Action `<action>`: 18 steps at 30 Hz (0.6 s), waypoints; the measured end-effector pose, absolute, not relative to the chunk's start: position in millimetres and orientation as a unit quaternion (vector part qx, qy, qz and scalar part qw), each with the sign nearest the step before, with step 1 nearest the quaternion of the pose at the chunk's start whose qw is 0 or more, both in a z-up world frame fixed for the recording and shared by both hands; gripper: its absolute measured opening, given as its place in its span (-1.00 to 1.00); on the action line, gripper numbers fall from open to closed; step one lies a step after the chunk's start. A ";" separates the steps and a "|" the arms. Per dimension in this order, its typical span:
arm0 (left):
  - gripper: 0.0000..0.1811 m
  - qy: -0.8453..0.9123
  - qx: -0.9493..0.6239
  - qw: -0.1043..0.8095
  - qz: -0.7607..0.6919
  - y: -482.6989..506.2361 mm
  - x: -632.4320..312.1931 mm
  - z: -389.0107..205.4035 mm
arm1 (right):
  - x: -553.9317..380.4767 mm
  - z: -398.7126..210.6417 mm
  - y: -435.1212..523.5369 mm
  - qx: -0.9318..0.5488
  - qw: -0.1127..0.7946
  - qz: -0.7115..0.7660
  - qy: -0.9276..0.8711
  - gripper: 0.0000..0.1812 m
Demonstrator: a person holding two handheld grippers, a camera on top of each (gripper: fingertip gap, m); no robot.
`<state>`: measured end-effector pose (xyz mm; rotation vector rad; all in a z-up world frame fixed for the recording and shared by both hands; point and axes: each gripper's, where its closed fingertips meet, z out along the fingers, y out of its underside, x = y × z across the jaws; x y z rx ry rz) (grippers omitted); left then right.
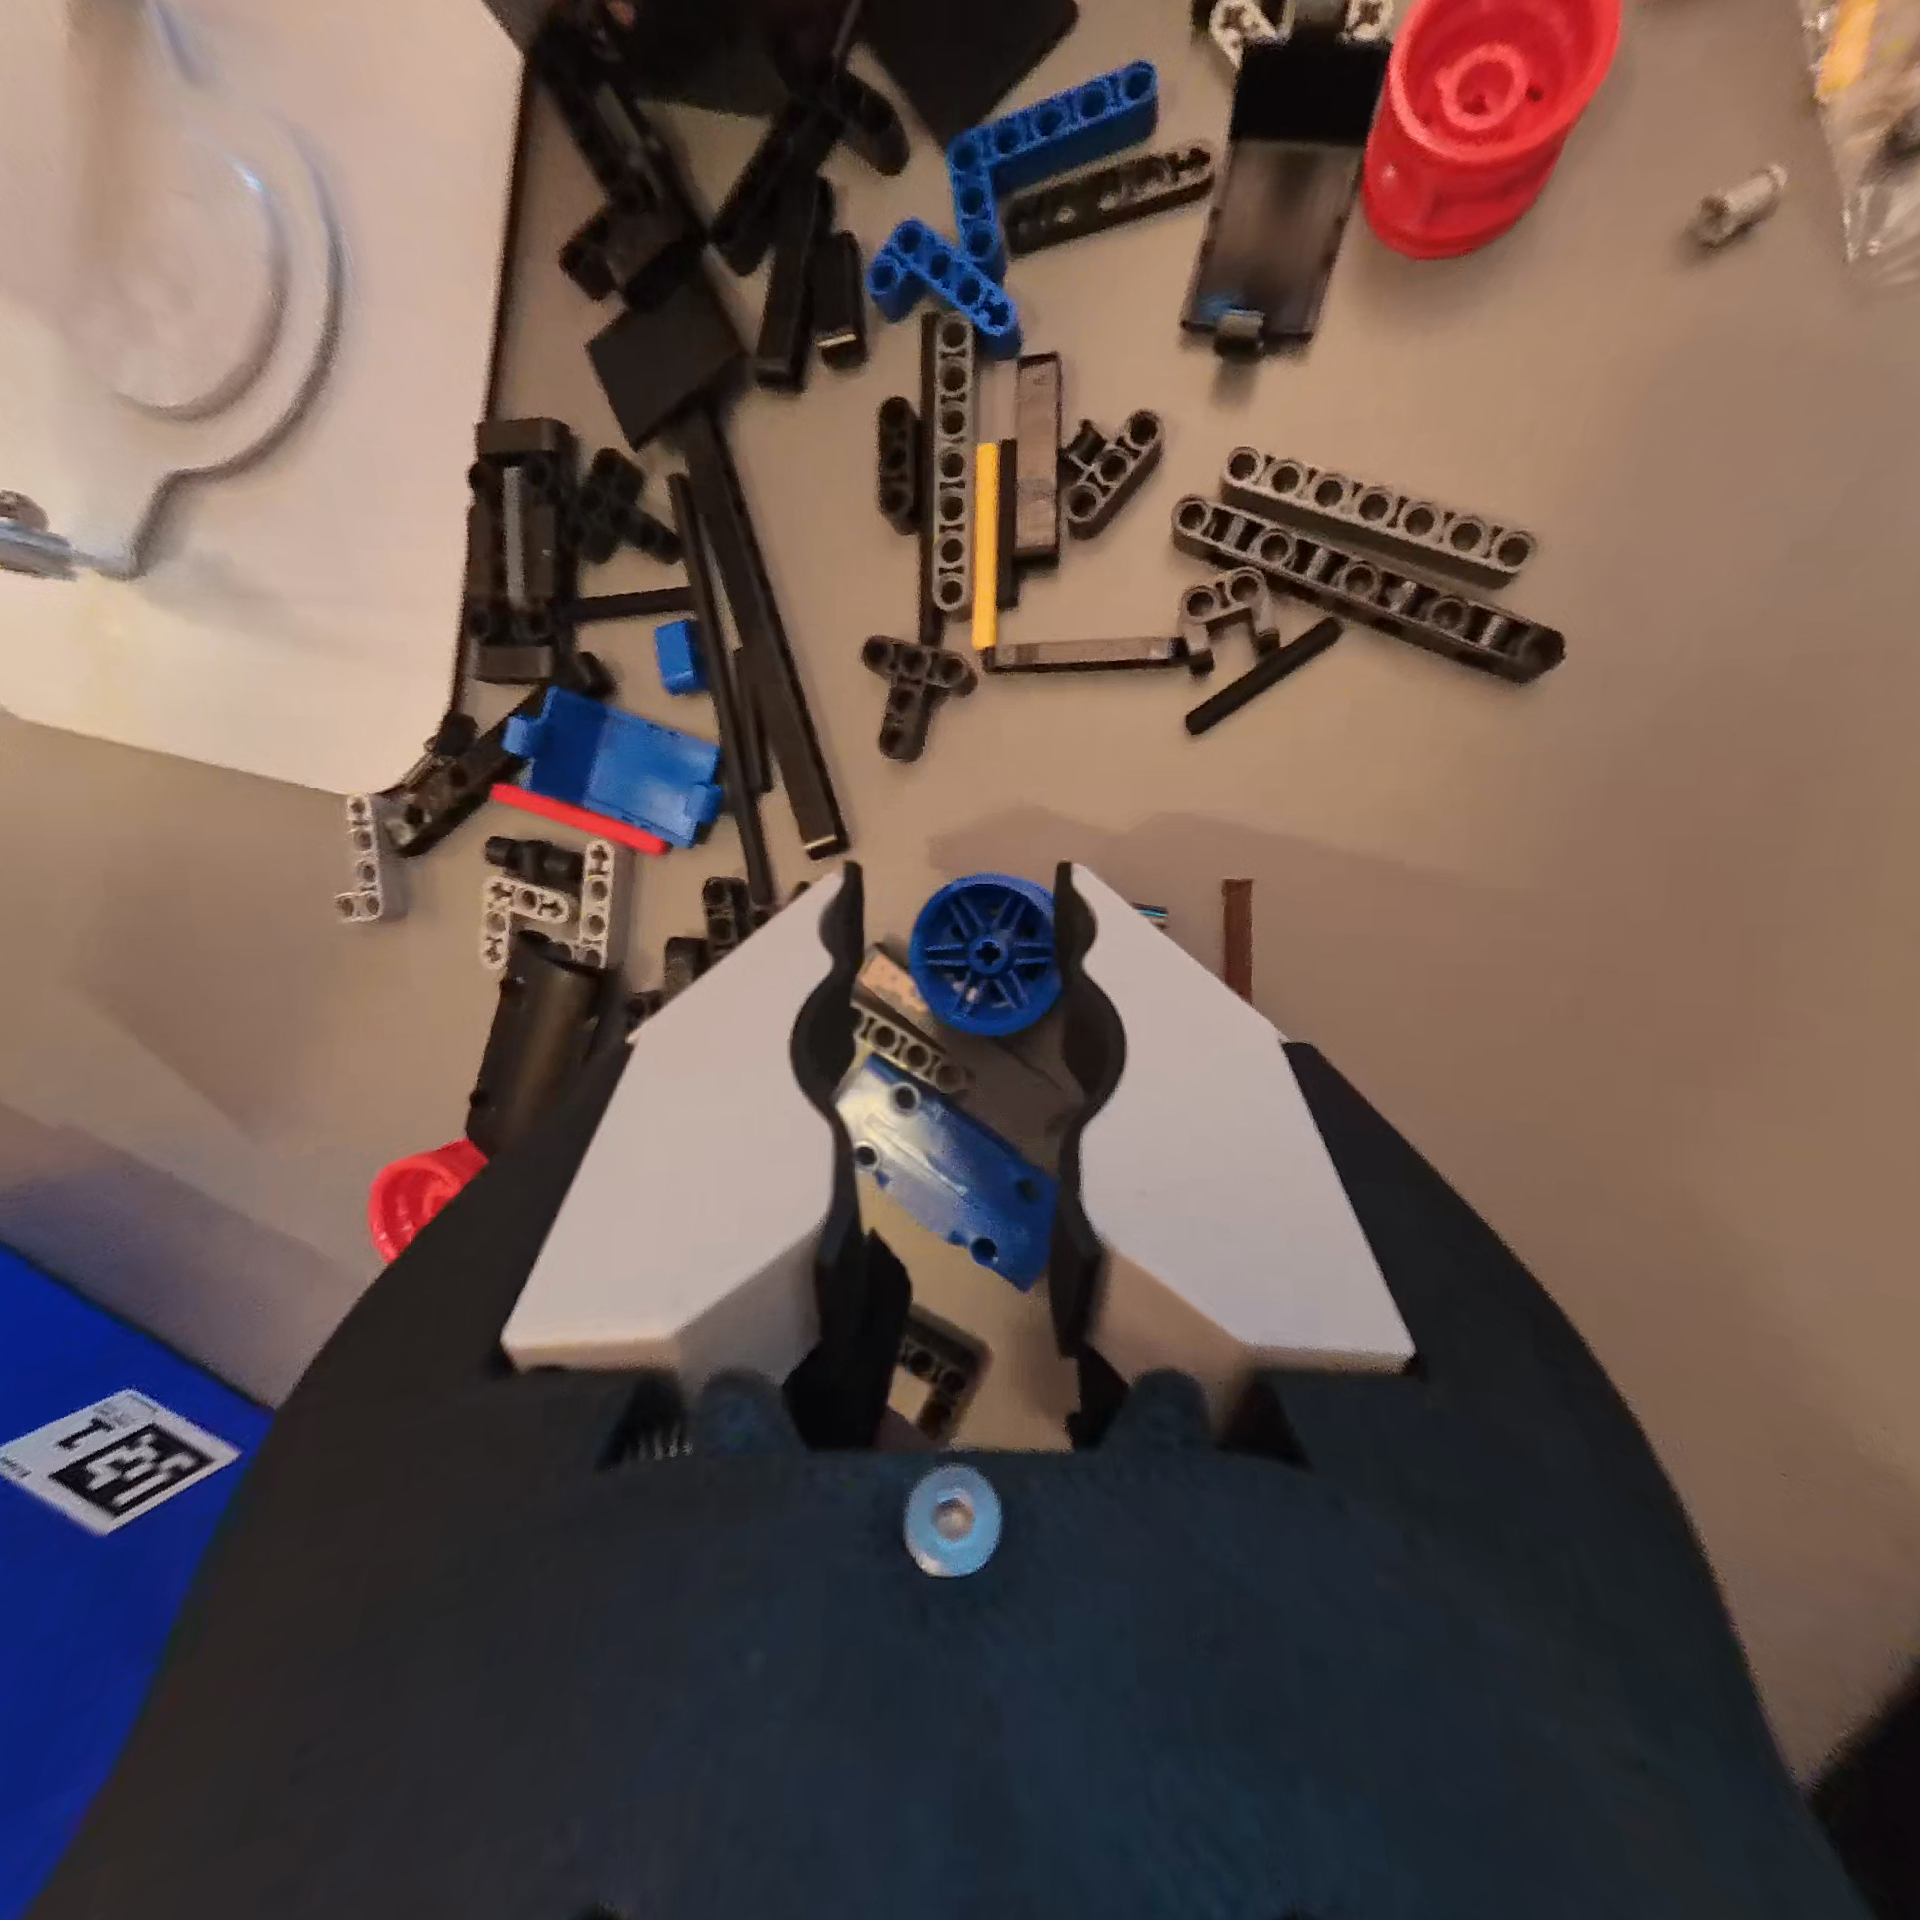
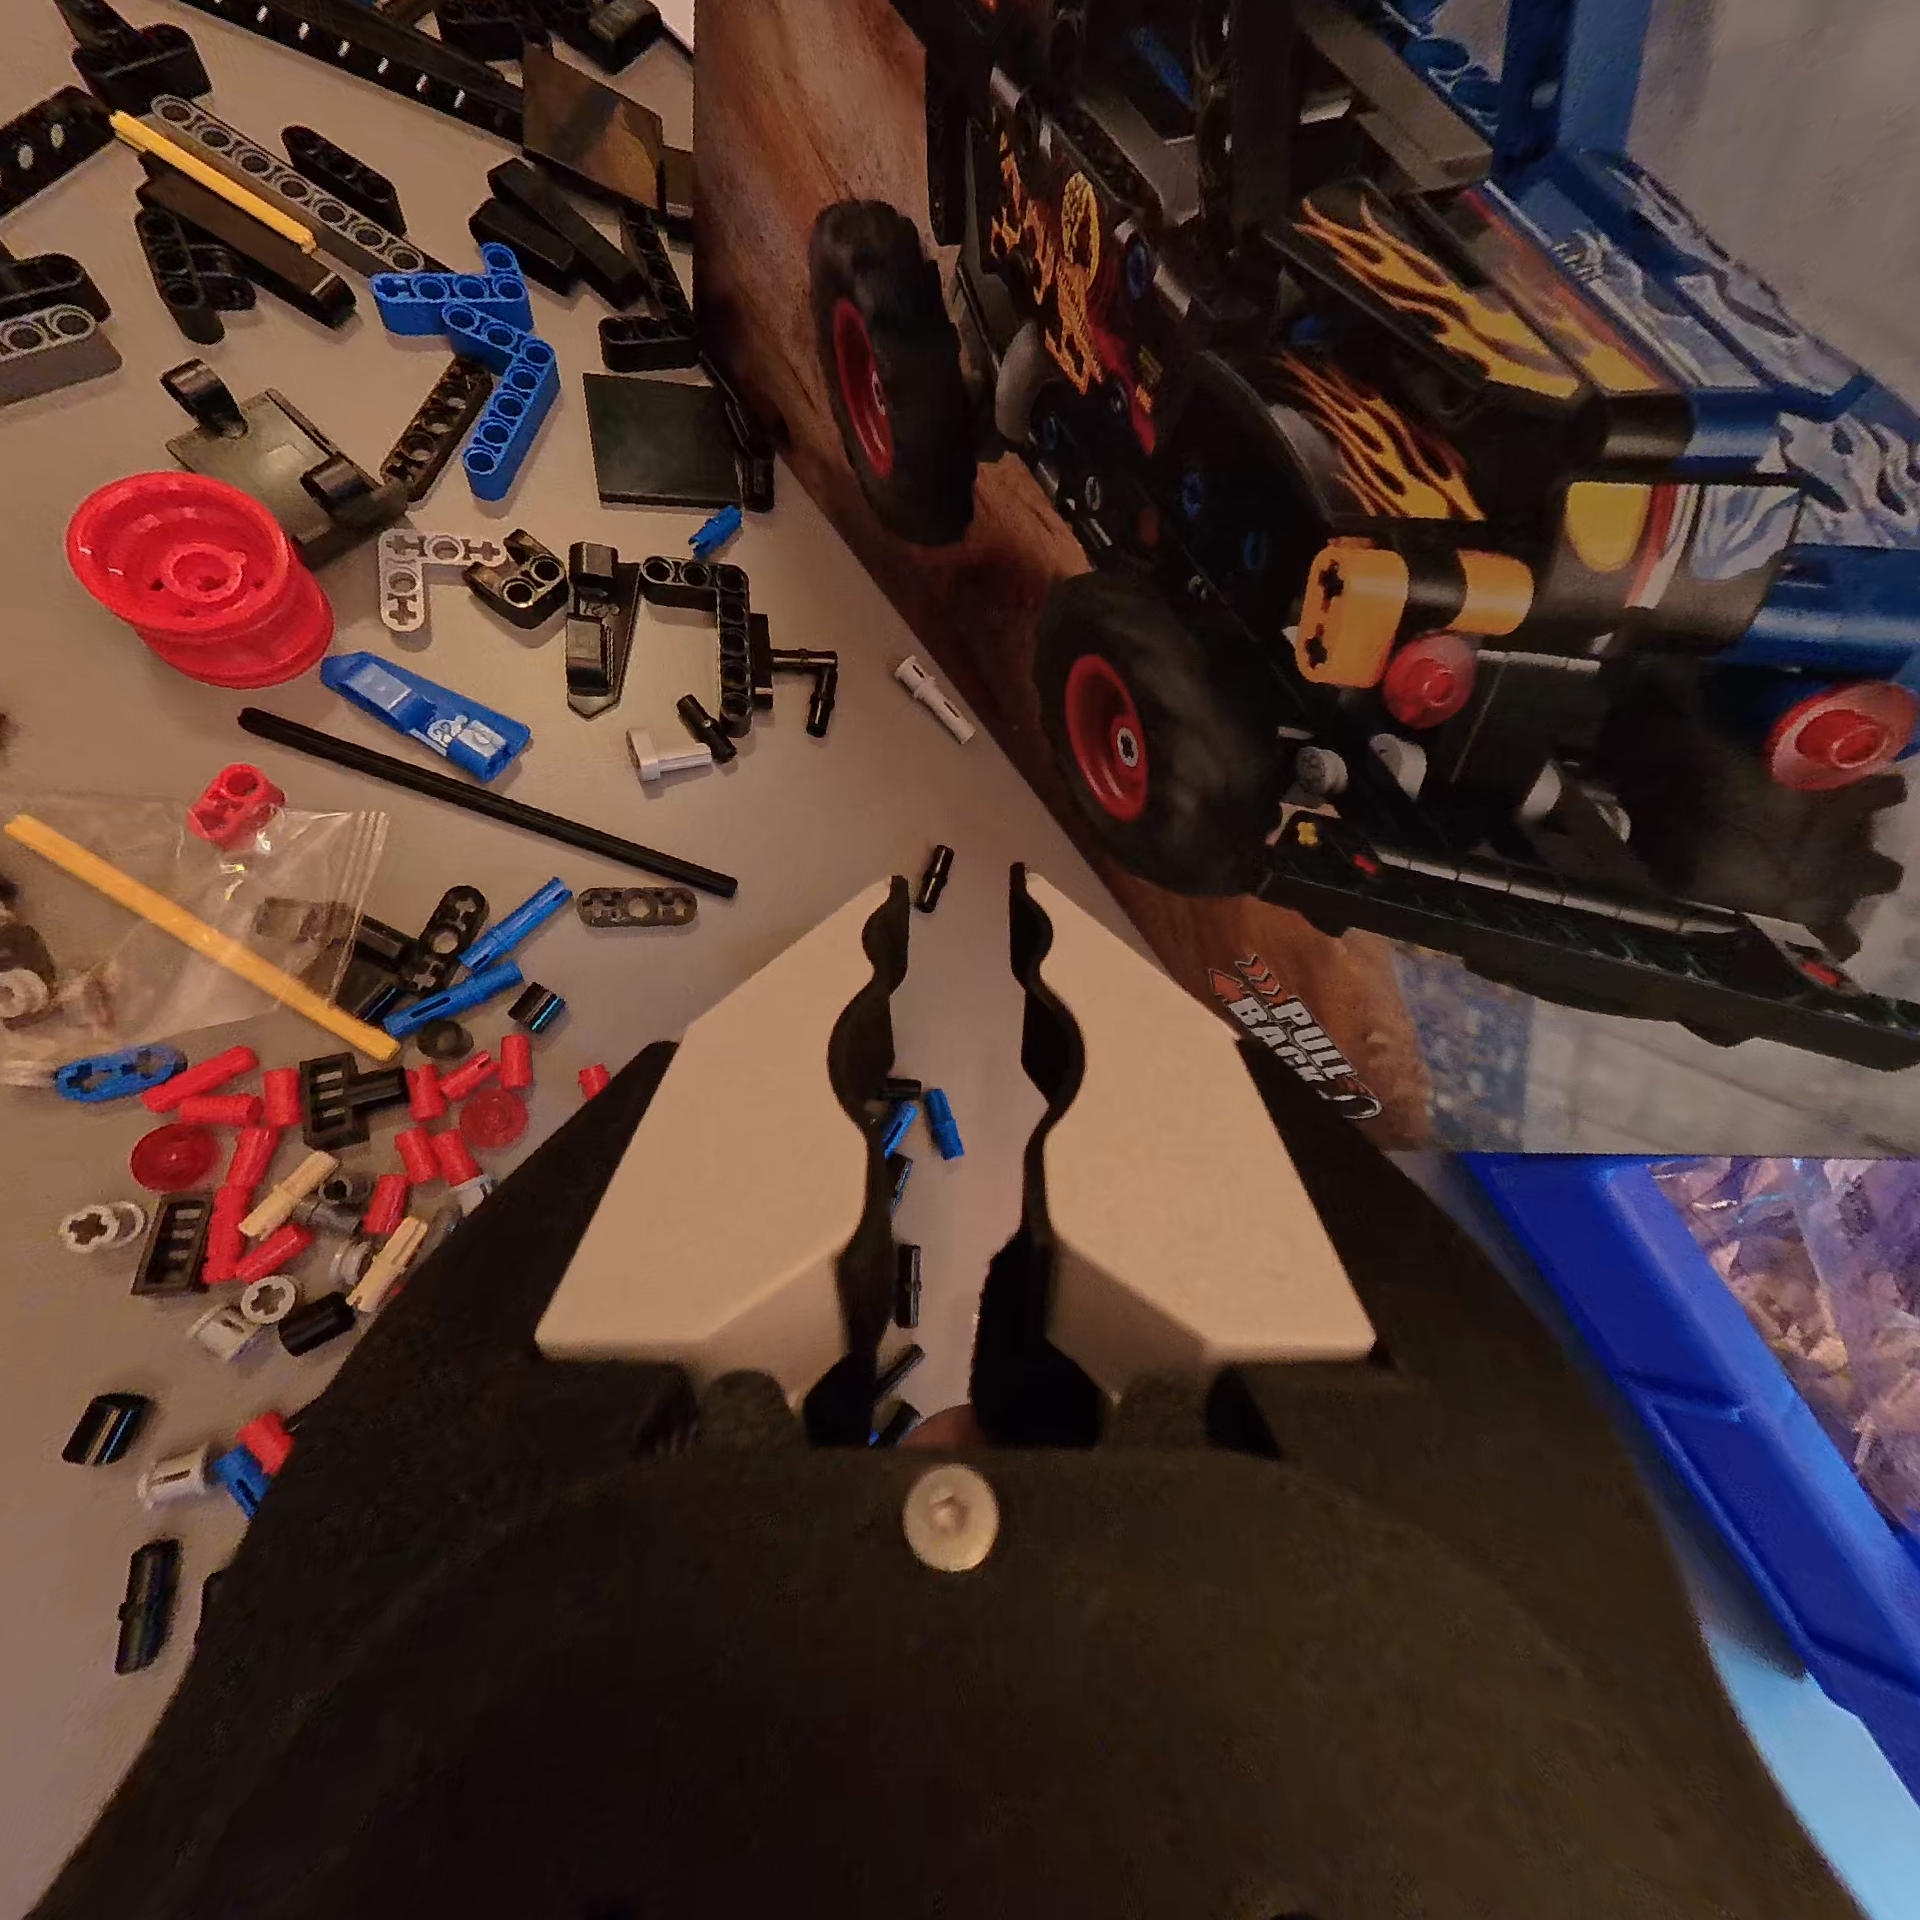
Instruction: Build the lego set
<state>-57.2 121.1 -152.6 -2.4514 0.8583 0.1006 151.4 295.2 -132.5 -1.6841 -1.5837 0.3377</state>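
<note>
A: What has the left gripper (image 1: pixel 958 914) got?
B: Its jaws stand partly open around a small round blue plastic wheel hub (image 1: pixel 985 956); whether they pinch it, I cannot tell. A flat blue holed panel (image 1: pixel 951 1174) lies below on the grey bench (image 1: pixel 1507 987).
A: And the right gripper (image 2: pixel 956 899)?
B: Jaws slightly apart, empty, above scattered little blue pins (image 2: pixel 940 1122), beside the printed cardboard box showing a black flame-painted truck (image 2: pixel 1351 468). A big red wheel rim (image 2: pixel 197 577) lies well to the left.
</note>
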 end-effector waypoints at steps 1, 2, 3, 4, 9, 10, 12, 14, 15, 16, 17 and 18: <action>-0.60 0.316 -0.908 0.273 0.039 123.2 -58.3 -149.8 | 151.3 -132.9 295.2 -0.663 0.392 0.133 -0.624 -0.80; -0.60 0.314 -0.906 0.280 0.049 126.9 -60.9 -145.8 | 151.2 -133.0 295.2 -0.663 0.391 0.133 -0.624 -0.80; -0.60 0.313 -0.903 0.287 0.059 131.3 -62.9 -141.6 | 151.1 -133.1 295.2 -0.663 0.391 0.133 -0.624 -0.80; -0.60 0.313 -0.901 0.292 0.069 136.0 -64.2 -137.2 | 151.2 -133.1 295.3 -0.663 0.392 0.133 -0.624 -0.80; -0.48 0.316 -0.877 0.346 0.103 177.1 -64.4 -105.5 | 151.7 -131.3 296.1 -0.663 0.394 0.134 -0.623 -0.80; -0.43 0.314 -0.874 0.360 0.092 188.4 -60.9 -99.1 | 152.0 -130.3 296.7 -0.662 0.396 0.134 -0.622 -0.80; -0.35 0.312 -0.864 0.390 0.064 213.0 -50.8 -87.7 | 153.2 -127.9 298.1 -0.664 0.400 0.134 -0.617 -0.80; -0.25 0.319 -0.856 0.406 0.032 236.0 -37.9 -84.2 | 155.6 -125.5 302.2 -0.669 0.405 0.134 -0.609 -0.80; -0.24 0.318 -0.856 0.407 0.021 246.8 -33.2 -85.9 | 156.9 -124.5 304.7 -0.672 0.408 0.134 -0.603 -0.80; -0.23 0.318 -0.856 0.407 0.011 256.5 -28.2 -88.4 | 159.9 -123.2 308.4 -0.677 0.410 0.132 -0.596 -0.80; -0.23 0.318 -0.855 0.409 -0.001 265.3 -21.8 -91.1 | 162.9 -121.1 313.9 -0.683 0.415 0.130 -0.587 -0.80; -0.24 0.320 -0.855 0.409 -0.013 272.8 -15.4 -93.7 | 167.0 -118.4 319.9 -0.689 0.421 0.131 -0.575 -0.80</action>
